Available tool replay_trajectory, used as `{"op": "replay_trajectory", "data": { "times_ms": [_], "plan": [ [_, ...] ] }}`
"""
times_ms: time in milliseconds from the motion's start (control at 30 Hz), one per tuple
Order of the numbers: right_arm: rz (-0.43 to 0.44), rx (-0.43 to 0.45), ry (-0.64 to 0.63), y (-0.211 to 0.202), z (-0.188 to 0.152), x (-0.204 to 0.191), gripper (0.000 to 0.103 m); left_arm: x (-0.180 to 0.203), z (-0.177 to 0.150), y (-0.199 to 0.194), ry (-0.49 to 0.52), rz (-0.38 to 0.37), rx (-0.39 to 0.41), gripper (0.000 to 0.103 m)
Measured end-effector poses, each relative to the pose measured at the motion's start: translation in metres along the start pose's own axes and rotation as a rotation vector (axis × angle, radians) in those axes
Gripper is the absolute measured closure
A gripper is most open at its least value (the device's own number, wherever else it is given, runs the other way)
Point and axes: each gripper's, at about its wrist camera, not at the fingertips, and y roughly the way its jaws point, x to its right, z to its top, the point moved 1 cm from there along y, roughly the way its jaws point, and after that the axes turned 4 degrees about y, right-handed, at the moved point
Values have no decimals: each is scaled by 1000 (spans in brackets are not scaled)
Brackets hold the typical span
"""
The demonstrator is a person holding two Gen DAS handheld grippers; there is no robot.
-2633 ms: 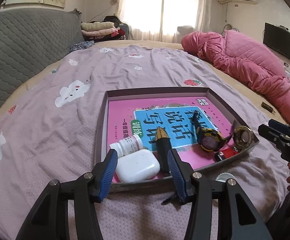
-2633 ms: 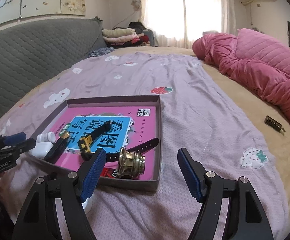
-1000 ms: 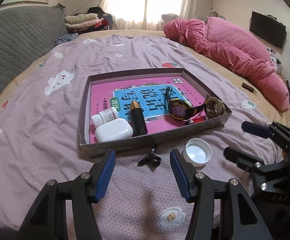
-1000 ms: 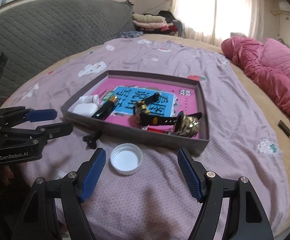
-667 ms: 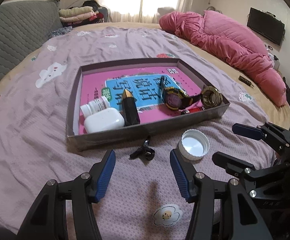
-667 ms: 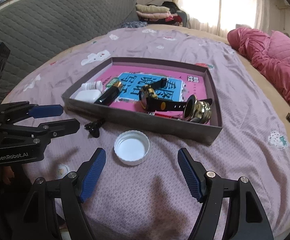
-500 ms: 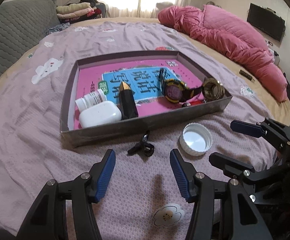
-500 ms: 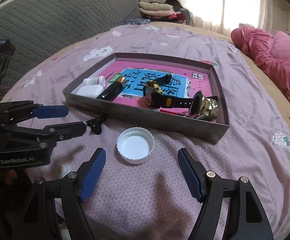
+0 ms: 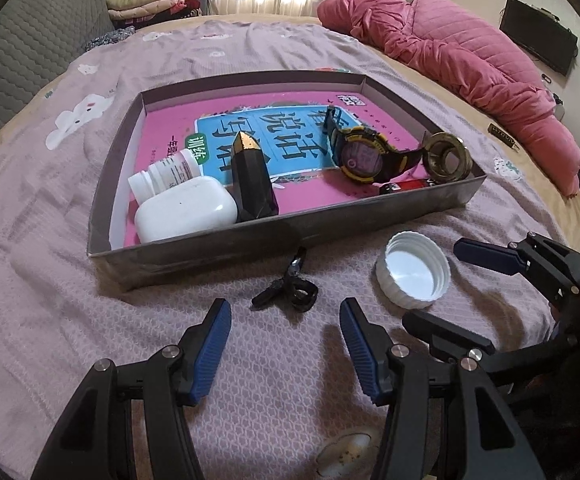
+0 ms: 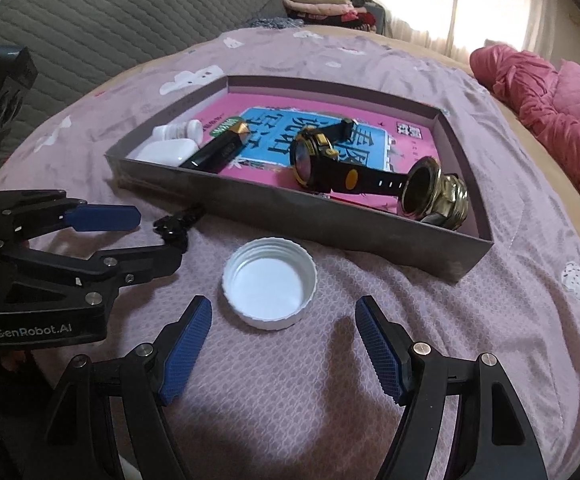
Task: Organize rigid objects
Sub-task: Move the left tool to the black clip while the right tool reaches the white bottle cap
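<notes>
Rigid objects, two loose on the bed outside the box: white bottle cap (image 10: 269,283), open side up, on the purple bedspread (image 9: 50,264) just in front of the box's near wall; small black clip (image 9: 286,287), possibly a ring with a lever, its form unclear, lying left of the cap and close to the same wall

Cardboard box (image 9: 194,248), shallow, grey-walled, floor lined with a pink and blue printed book (image 9: 290,136). Contents, left to right in the left wrist view: white pill bottle (image 9: 164,174) on its side; white earbud case (image 9: 186,214) touching the bottle; black faceted stick with gold tip (image 9: 250,182) just beside the case; black and yellow wristwatch (image 9: 363,156) on the book; small red item (image 9: 407,187) by the near wall, partly hidden; brass ring fitting (image 9: 447,158) in the near right corner, leaning on the watch strap

Left hand-held gripper (image 9: 286,344): jaws spread wide, holding nothing, low over the bedspread with the black clip just ahead of its blue pads (image 9: 210,350)

Right hand-held gripper (image 10: 284,348): jaws spread wide, holding nothing, the bottle cap just ahead between its fingers

Surroundings: pink quilt (image 9: 449,52) at far right of the bed; grey quilted headboard (image 10: 110,8) at left
</notes>
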Motion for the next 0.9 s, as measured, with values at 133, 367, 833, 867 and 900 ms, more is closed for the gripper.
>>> {"op": "replay_trajectory", "data": {
  "times_ms": [133,367,833,867,900],
  "plan": [
    [0,-10,8,8,1,2,27,-3,2,7,-4,-3,-6,47],
    [4,-14,23,17,4,4,27,-5,6,13,-6,-11,1,47],
    [-4,-14,32,27,10,3,27,-5,10,19,21,26,13,66],
    [-6,-14,27,27,10,3,27,-5,10,19,21,24,14,66],
    [-7,-14,21,27,10,2,27,-5,10,19,23,24,14,66]
  ]
}}
